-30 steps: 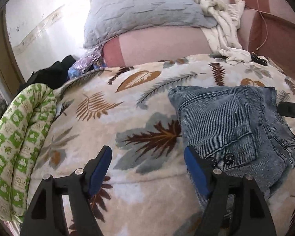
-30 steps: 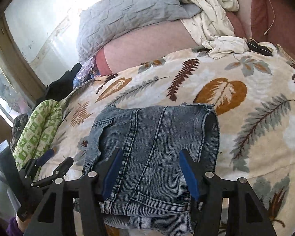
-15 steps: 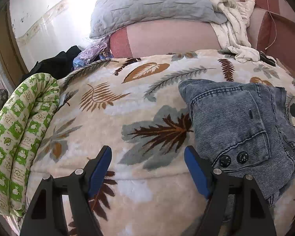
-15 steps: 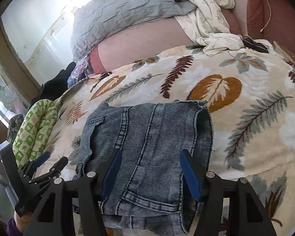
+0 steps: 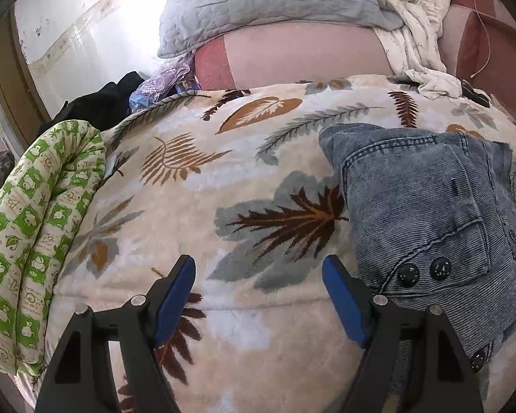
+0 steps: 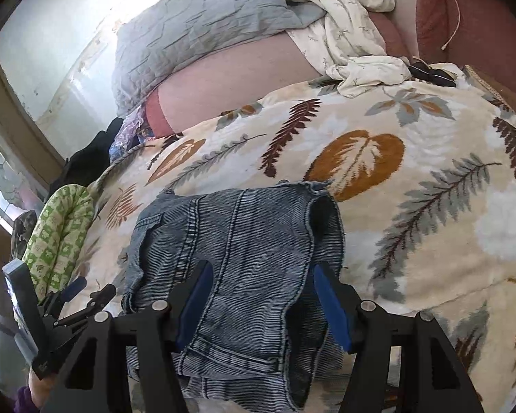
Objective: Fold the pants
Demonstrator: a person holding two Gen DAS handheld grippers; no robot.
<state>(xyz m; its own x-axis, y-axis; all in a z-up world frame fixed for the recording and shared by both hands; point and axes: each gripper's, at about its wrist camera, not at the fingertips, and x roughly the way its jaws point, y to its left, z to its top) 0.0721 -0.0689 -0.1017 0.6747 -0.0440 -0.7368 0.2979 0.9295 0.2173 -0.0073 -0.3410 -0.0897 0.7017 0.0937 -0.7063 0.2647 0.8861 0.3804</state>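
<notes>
Left gripper [image 5: 258, 292] spread wide over leaf-print blanket [image 5: 203, 186], empty; right gripper [image 6: 259, 301] likewise apart above folded denim pants [image 6: 237, 254] near bed edge. Soft, thick, non-slippery denim; best pinched at stitched waistband or hem.

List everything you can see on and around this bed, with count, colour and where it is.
jeans: one, faded blue, folded on the blanket under the right tongs
blanket: one, cream with leaf print, covering the bed
pillow: one, grey quilted, at the head
sheet: one, cream, crumpled beside the pillow
quilt: one, green and white, rolled at the left edge
dark clothing: one pile, black, beyond the quilt
left tongs: one, black with blue pads, open over the blanket
right tongs: one, black with blue pads, open over the jeans
</notes>
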